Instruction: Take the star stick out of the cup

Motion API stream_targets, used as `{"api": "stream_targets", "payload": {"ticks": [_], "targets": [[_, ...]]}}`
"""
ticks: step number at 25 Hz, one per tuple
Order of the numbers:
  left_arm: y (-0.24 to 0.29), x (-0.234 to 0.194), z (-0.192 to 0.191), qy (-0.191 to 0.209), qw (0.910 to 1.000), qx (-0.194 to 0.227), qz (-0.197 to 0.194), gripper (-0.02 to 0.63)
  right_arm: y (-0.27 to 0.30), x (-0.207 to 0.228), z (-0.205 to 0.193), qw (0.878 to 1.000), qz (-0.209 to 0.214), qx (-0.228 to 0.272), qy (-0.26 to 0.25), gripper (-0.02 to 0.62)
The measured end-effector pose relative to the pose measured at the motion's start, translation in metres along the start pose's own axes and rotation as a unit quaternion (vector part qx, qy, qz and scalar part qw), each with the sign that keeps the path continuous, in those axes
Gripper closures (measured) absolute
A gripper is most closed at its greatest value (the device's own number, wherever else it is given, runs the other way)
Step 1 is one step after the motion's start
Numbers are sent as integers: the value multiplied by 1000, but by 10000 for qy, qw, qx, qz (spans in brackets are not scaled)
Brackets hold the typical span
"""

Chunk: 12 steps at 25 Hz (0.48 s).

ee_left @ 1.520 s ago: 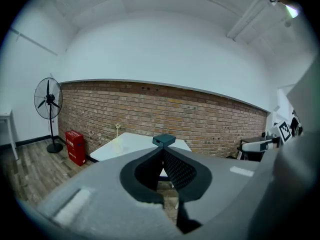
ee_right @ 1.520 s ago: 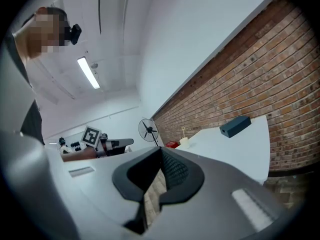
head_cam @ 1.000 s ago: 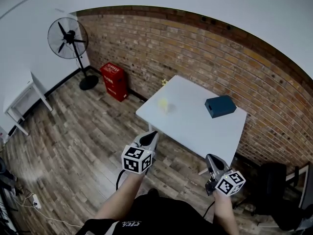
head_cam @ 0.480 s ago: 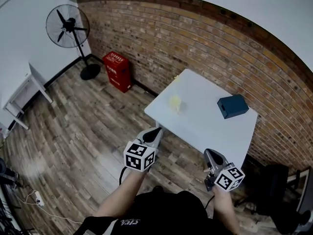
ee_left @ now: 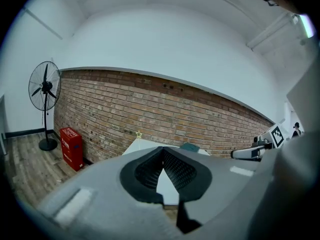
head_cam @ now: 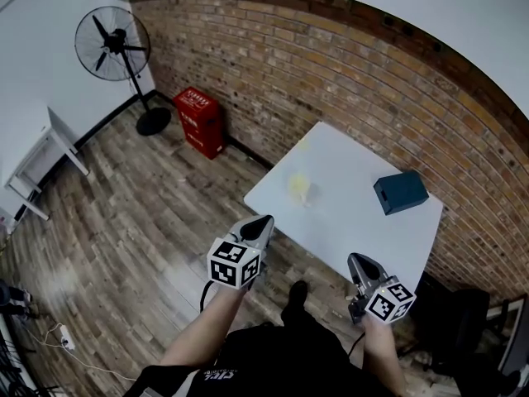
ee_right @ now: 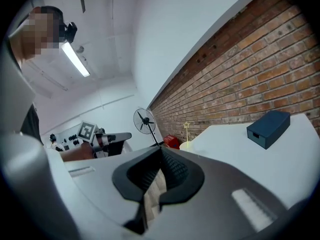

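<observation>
A pale yellow cup [head_cam: 299, 187] stands near the left edge of the white table [head_cam: 355, 222]. The thin star stick rises from it, and its star [ee_right: 186, 125] shows against the brick wall. In the left gripper view the star [ee_left: 138, 134] peeks above my gripper body, which hides the cup. My left gripper [head_cam: 263, 222] is shut and empty, short of the table's near corner. My right gripper [head_cam: 360, 261] is also shut and empty, just off the table's front edge. Neither touches the cup [ee_right: 186, 145].
A dark blue box [head_cam: 400, 193] lies on the table's far right. A brick wall runs behind the table. A red box [head_cam: 198, 121] and a standing fan [head_cam: 116, 48] are on the wooden floor to the left. A small white table [head_cam: 37, 151] stands at far left.
The table, cup and blue box have come nearer to both grippers as the person steps forward. Both grippers stay shut and empty.
</observation>
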<state>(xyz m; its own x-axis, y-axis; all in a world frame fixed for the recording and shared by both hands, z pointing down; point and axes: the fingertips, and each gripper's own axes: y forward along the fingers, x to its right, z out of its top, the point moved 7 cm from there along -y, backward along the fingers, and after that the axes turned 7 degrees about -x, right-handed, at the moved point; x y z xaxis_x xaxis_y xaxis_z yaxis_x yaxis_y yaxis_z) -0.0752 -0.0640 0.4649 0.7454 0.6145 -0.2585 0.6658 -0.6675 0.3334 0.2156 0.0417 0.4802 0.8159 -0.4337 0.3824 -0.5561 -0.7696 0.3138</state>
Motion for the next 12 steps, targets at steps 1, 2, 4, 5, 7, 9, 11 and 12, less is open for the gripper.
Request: {"api": "stream_targets", "payload": {"ticks": [1, 2, 4, 5, 7, 9, 11, 12], "targets": [[6, -6, 5, 15, 10000, 21, 43, 600, 7, 9, 5, 10000, 11, 13, 4, 595], [12, -12, 11, 26, 9999, 50, 96, 600, 15, 17, 10, 10000, 38, 22, -6, 595], [25, -26, 22, 23, 9997, 104, 214, 600, 35, 30, 24, 9999, 124, 19, -52, 595], [32, -33, 28, 2, 9996, 114, 264, 600, 47, 35, 31, 9998, 178, 2, -78, 595], [47, -41, 37, -40, 9995, 89, 302, 600, 67, 43, 46, 9994, 319, -45, -142, 595], [64, -44, 46, -13, 9996, 30, 293, 600, 83, 53, 59, 9987, 461, -88, -221, 595], [81, -49, 55, -6, 9995, 4, 316, 600, 96, 69, 70, 9981, 540, -135, -259, 595], [89, -52, 60, -31, 9994, 7, 345, 600, 103, 77, 75, 9980, 562, -169, -252, 595]]}}
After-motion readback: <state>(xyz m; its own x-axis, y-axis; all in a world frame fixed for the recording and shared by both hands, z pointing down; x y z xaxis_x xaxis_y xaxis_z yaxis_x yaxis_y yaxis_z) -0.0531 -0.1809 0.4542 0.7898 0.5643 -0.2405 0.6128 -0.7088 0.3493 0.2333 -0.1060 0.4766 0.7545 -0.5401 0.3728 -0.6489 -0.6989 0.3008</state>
